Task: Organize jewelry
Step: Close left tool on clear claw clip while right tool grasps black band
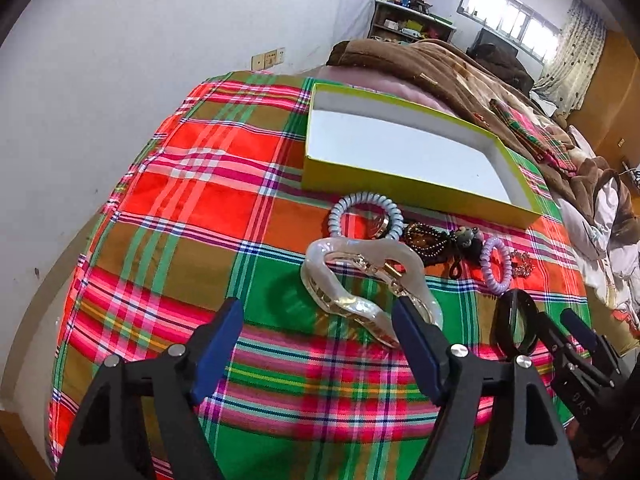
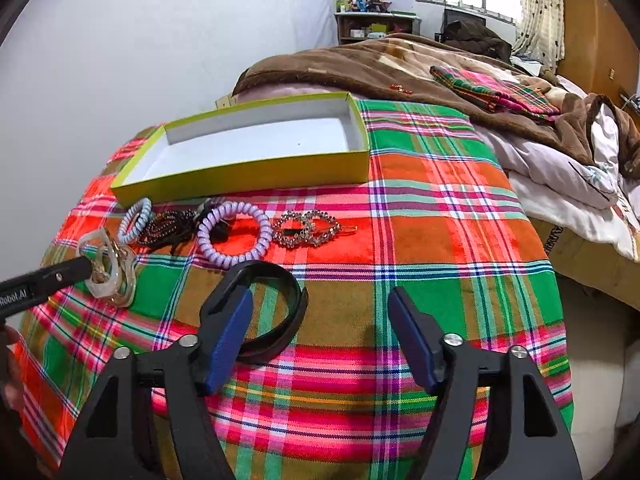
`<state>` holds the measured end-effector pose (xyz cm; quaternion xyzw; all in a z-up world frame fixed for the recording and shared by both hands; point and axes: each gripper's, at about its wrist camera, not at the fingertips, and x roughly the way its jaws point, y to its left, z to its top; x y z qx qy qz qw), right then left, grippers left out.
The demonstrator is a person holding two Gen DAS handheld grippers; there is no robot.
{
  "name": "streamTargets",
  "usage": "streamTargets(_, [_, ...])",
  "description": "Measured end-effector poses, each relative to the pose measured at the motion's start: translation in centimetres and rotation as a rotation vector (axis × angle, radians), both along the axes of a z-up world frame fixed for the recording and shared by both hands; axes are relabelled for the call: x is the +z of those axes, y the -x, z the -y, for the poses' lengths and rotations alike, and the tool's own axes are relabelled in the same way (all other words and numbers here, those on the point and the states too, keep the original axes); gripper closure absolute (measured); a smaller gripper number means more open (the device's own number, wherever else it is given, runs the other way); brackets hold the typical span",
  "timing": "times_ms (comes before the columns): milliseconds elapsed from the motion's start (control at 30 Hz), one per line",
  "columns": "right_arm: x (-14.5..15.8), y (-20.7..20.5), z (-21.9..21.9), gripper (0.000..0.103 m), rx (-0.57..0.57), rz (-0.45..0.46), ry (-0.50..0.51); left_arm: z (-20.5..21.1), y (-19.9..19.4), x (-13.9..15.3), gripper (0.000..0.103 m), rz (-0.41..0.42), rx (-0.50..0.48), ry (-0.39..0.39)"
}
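The jewelry lies in a loose row across a plaid cloth (image 2: 420,208), just on the near side of a shallow yellow-green box (image 2: 240,172) with a white inside that holds nothing visible. From left to right in the right wrist view the row runs: one pearly white hair claw (image 2: 110,268), one pale blue coil hair tie (image 2: 135,220), one dark beaded piece (image 2: 166,226) with a small dark charm beside it, one lilac coil hair tie (image 2: 234,234) and one rhinestone double-heart clip (image 2: 306,228). Nearer than the row sits one black bangle (image 2: 276,312). That makes two coil ties and one each of the rest.

The left gripper (image 1: 318,312) hangs low over the cloth with its blue-padded fingers spread wide. The right-hand finger's tip touches or overlaps the near end of the pearly white hair claw (image 1: 360,280), while the left-hand finger stands well clear of it over bare cloth; nothing is clamped. In the right wrist view one black finger of this gripper reaches in from the left edge to the claw.

The right gripper (image 2: 320,308) also stands wide apart and holds nothing. Its left-hand finger lies over the near-left part of the black bangle, the ring running around behind the tip; whether it touches cannot be told. The other finger is over bare cloth.

Farther off, a brown blanket (image 2: 380,64) lies heaped beyond the box, with a folded plaid piece (image 2: 496,88) on it.
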<state>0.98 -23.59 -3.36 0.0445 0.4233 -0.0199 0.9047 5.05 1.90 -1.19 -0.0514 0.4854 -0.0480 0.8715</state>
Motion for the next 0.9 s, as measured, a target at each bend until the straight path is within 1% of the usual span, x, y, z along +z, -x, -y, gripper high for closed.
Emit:
streamTargets(100, [-0.1, -0.1, 0.0, 0.042, 0.008, -0.004, -0.006, -0.1, -0.2, -0.2, 0.025, -0.012, -0.003, -0.012])
streamTargets(167, [-0.2, -0.2, -0.1, 0.05, 0.012, -0.008, -0.004, -0.2, -0.6, -0.6, 0.025, -0.049, -0.003, -0.017])
streamTargets(233, [-0.3, -0.4, -0.2, 0.052, 0.018, -0.014, -0.006, -0.2, -0.9, -1.1, 0.026, -0.094, 0.001, 0.013])
streamTargets(267, [-0.4, -0.4, -0.3, 0.054, 0.02, -0.015, -0.008, -0.1, -0.8, -1.2, 0.027, -0.097, -0.007, 0.027])
streamTargets(333, [-0.5, -0.4, -0.4, 0.059, 0.026, -0.021, -0.003, 0.2, -0.6, -1.1, 0.028, -0.086, -0.017, 0.012])
streamTargets(400, [-0.5, -0.4, -0.4, 0.06, 0.031, -0.025, -0.001, 0.3, -0.5, -1.3, 0.028, -0.091, -0.027, 0.0])
streamTargets(467, [-0.5, -0.3, -0.3, 0.062, 0.03, -0.027, -0.004, 0.3, -0.3, -1.4, 0.029, -0.09, -0.027, -0.03])
streamTargets(533, [-0.6, -0.3, -0.3, 0.066, 0.032, -0.029, -0.005, 0.0, -0.3, -1.7, 0.03, -0.098, -0.027, -0.05])
streamTargets(600, [-0.6, -0.4, -0.3, 0.066, 0.033, -0.031, -0.007, -0.1, -0.2, -1.9, 0.032, -0.107, -0.03, -0.061])
streamTargets(667, [-0.7, -0.3, -0.3, 0.066, 0.029, -0.033, -0.007, 0.0, -0.1, -1.9, 0.033, -0.106, -0.039, -0.089])
streamTargets(767, [-0.8, -0.4, -0.5, 0.066, 0.028, -0.036, 0.0, 0.1, 0.1, -1.8, 0.039, -0.1, -0.04, -0.102])
streamTargets(833, [-0.7, -0.4, -0.7, 0.066, 0.029, -0.038, 0.013, 0.2, 0.3, -1.6, 0.052, -0.091, -0.049, -0.098])
streamTargets(867, [-0.7, -0.4, -0.7, 0.066, 0.029, -0.037, 0.017, 0.3, 0.3, -1.6, 0.054, -0.088, -0.054, -0.097])
streamTargets(900, [-0.7, -0.3, -0.9, 0.066, 0.028, -0.036, 0.025, 0.5, 0.4, -1.6, 0.059, -0.083, -0.062, -0.095])
